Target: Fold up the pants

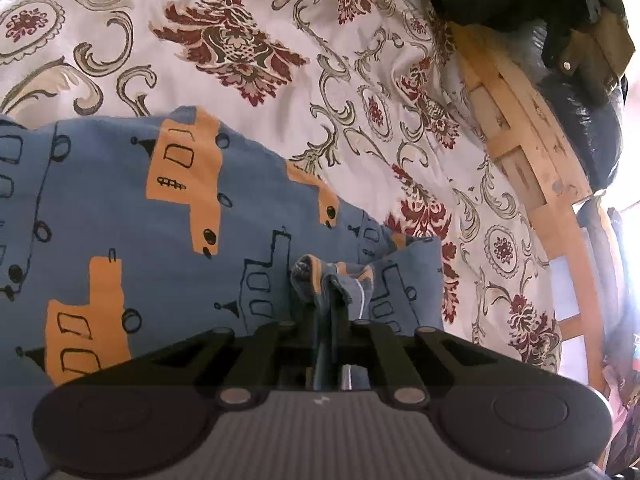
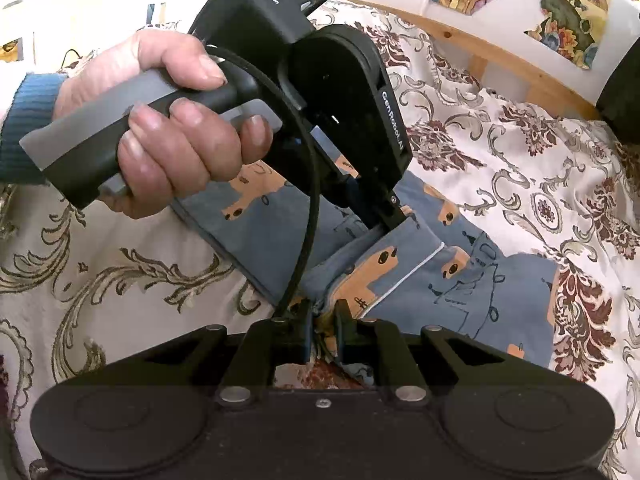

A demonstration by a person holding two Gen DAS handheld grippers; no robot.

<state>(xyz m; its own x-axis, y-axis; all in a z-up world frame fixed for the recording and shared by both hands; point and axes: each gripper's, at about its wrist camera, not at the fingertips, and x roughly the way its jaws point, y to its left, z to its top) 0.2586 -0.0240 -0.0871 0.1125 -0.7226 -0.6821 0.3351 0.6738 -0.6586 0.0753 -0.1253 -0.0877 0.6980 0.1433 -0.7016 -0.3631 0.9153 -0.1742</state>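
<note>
Both grippers pinch bunched cloth of the blue truck-print pants (spread across the floral bedspread, frame centre): left gripper and right gripper each clamped on fabric

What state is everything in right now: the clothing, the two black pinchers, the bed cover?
Blue truck-print cotton pants: partly folded, edge pinched by both grippers.
Left gripper: shut on the pants.
Right gripper: shut on the pants.
White floral bedspread: spread flat, slightly wrinkled.
</note>
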